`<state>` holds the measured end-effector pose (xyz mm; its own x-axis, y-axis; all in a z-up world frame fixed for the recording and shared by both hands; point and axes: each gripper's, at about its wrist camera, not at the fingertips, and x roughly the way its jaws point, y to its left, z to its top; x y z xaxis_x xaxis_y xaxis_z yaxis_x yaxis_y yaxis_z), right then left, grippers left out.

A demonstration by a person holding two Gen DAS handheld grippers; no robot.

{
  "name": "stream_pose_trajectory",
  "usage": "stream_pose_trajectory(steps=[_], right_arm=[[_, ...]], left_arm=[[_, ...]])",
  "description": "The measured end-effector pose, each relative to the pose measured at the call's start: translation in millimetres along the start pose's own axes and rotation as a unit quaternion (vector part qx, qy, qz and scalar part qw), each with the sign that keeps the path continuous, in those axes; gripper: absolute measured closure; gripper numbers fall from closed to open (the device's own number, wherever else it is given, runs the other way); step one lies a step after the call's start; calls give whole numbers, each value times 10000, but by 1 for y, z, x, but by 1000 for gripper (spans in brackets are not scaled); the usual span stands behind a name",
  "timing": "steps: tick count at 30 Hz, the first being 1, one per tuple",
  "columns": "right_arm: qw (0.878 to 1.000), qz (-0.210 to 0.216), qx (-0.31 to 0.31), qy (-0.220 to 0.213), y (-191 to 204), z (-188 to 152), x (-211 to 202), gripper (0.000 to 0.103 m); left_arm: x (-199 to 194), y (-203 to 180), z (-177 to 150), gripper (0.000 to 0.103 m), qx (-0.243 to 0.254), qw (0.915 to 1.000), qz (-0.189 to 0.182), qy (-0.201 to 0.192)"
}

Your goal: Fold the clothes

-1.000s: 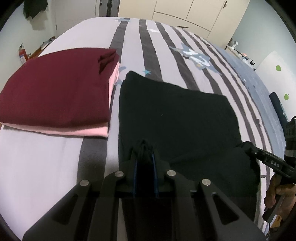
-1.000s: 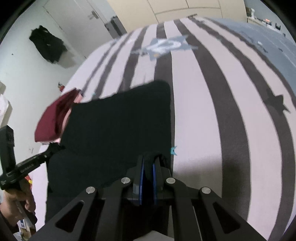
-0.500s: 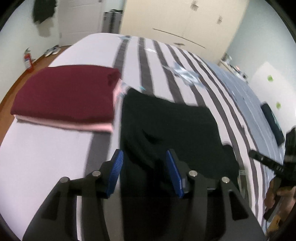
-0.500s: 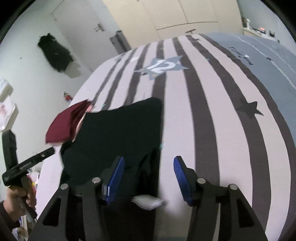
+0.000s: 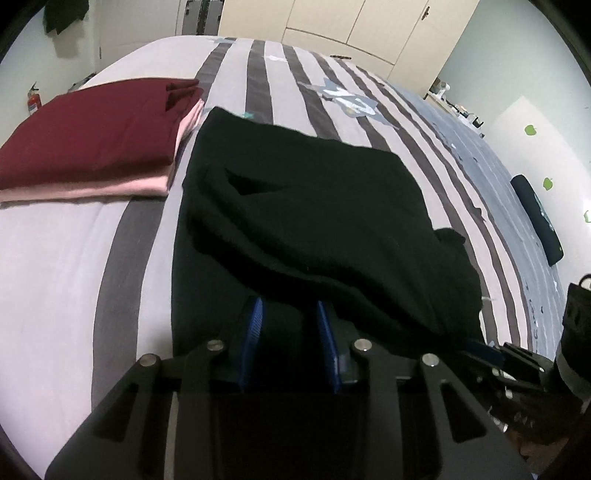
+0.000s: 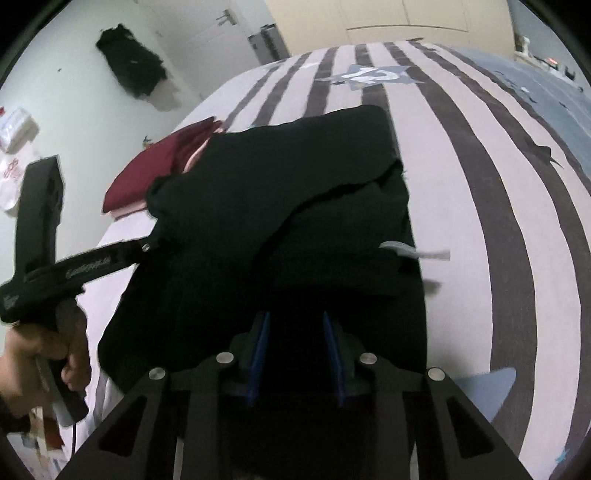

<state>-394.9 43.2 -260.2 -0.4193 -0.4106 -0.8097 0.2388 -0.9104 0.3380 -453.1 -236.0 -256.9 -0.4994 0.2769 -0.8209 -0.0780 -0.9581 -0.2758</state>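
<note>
A black garment lies folded on the striped bed, its top layer rumpled and a white label showing at its right edge. My left gripper is at the near left edge, its jaws closing with black cloth filling the gap between the blue pads. In the right wrist view the left gripper has its tip in the garment's left corner. My right gripper is at the near right edge, also closing on black cloth. It shows low right in the left wrist view.
A folded maroon garment lies on a pink one just left of the black garment. A dark cushion lies at the bed's far right. Wardrobe doors stand behind. A person's hand grips the left handle.
Both grippers let go of the black cloth and opened wide half a second ago. They then shifted along the garment, and their jaws now stand narrower with thicker black cloth between them.
</note>
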Motion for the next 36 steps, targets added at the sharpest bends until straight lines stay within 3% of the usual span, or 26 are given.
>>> stream_pose_trajectory(steps=[5,12,15,20,24,29,32,34,36], right_arm=[[9993,-90,22,-372,-8,36,1,78],[9938,-196,16,-1097,-24,165,15,78],[9913,-214,68,-1298,-29,197,9,77],[9909,-282,-24,-1319,-32,182,-4,77],[9964,-233,14,-813,-38,145,14,77],[9980,-383,-160,-467,-39,129,46,77],[9976,-504,-85,-457,-45,137,62,77],[9974,-547,4,-476,-50,148,72,77],[9969,-621,36,-483,-52,160,82,77]], left_arm=[[7,-1,33,76,54,9997,5,-246],[31,5,116,76,51,9985,241,-493],[27,9,126,76,13,9976,363,-587],[17,9,114,76,51,9975,270,-643],[31,9,95,76,251,9989,199,-335],[52,19,85,77,342,9987,350,-165],[61,26,83,86,329,9980,523,-98],[65,31,82,101,319,9974,634,-87],[67,39,82,101,186,9979,620,-55]])
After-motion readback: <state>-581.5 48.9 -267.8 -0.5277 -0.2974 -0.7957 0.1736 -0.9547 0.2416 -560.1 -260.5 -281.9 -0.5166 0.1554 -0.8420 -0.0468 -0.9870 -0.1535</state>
